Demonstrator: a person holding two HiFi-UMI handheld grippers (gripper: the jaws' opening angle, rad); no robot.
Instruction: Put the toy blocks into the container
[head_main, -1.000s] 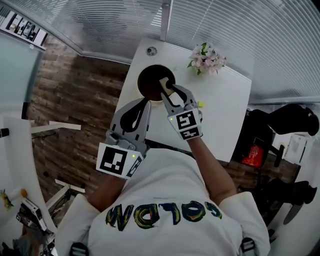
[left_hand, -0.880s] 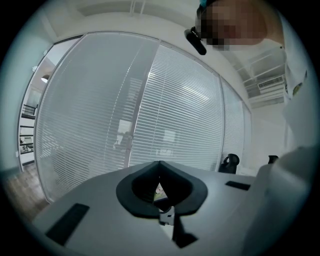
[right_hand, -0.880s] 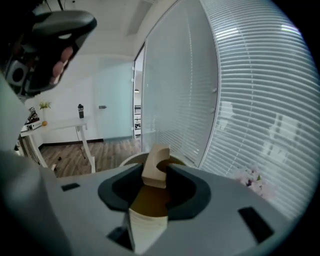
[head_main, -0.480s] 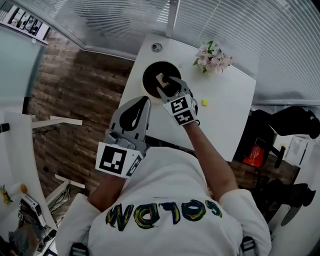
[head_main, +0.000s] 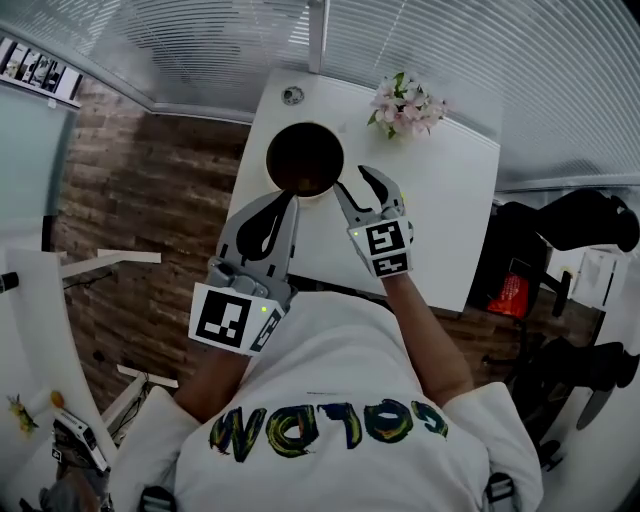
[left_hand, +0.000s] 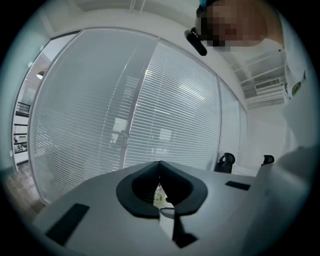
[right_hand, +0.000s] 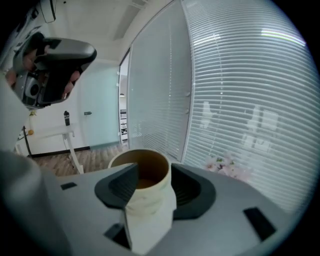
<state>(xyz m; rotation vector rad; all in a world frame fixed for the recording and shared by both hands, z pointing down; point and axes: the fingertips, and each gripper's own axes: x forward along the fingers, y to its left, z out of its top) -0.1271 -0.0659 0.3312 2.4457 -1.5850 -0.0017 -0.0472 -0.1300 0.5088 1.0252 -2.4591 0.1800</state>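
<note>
A round container (head_main: 305, 158), cream outside and dark brown inside, stands at the far left of the white table (head_main: 440, 230). Its inside is too dark to show a block. My right gripper (head_main: 352, 180) hangs just off its near right rim. Its jaws have just been opening and stand open with nothing between them. In the right gripper view the container (right_hand: 142, 172) shows ahead through the gap of the right gripper (right_hand: 152, 192). My left gripper (head_main: 288, 203) is held near the table's front edge, jaws shut and empty. The left gripper (left_hand: 160, 167) faces the window blinds.
Pink and white flowers (head_main: 405, 103) lie at the back of the table, also the flowers (right_hand: 225, 167) right of the container. A round grommet (head_main: 292, 96) sits in the far left corner. A black chair (head_main: 575, 220) stands to the right, wooden floor (head_main: 150, 200) to the left.
The right gripper held a pale wooden block over the container; it has opened and drawn back toward me, and the block is gone from its jaws. The left gripper stayed put.
</note>
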